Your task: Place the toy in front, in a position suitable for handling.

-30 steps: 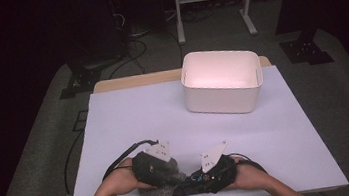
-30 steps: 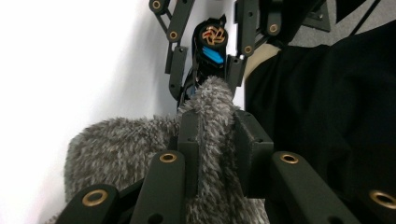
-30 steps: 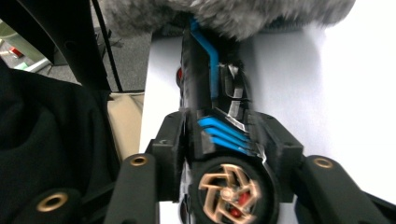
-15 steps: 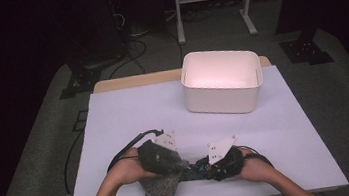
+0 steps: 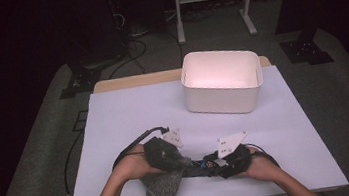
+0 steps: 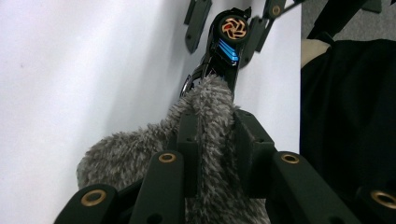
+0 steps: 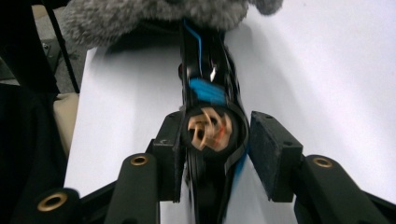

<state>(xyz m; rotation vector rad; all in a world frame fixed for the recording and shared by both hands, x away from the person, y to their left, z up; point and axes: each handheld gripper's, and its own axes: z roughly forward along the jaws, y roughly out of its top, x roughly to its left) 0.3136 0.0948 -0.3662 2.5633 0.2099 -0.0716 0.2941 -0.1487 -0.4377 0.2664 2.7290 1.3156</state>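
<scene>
A grey fuzzy pouch (image 5: pixel 161 190) lies near the table's front edge, and a black tool (image 5: pixel 196 168) with blue stripes sticks out of its mouth. My left gripper (image 5: pixel 181 165) is shut on the pouch (image 6: pixel 126 149) near that mouth, with fur bulging between its pads (image 6: pixel 217 140). The tool (image 6: pixel 226 51) ends in a round copper-coloured cap. My right gripper (image 7: pixel 215 149) faces it from the other side with that cap end (image 7: pixel 210 93) between its jaws. The jaws have just been opening, and the right pad (image 7: pixel 268 154) stands slightly off the tool. The pouch (image 7: pixel 154 14) lies beyond.
A white empty bin (image 5: pixel 222 79) stands at the table's back right. The table (image 5: pixel 129 113) has a pale lavender top. Dark cloth on the person's lap lies just past the front edge. Cables and stand legs are on the floor behind.
Both hands have shifted a little away from the front edge and to the right. The right gripper has drawn apart from the left, so more of the black tool shows between them.
</scene>
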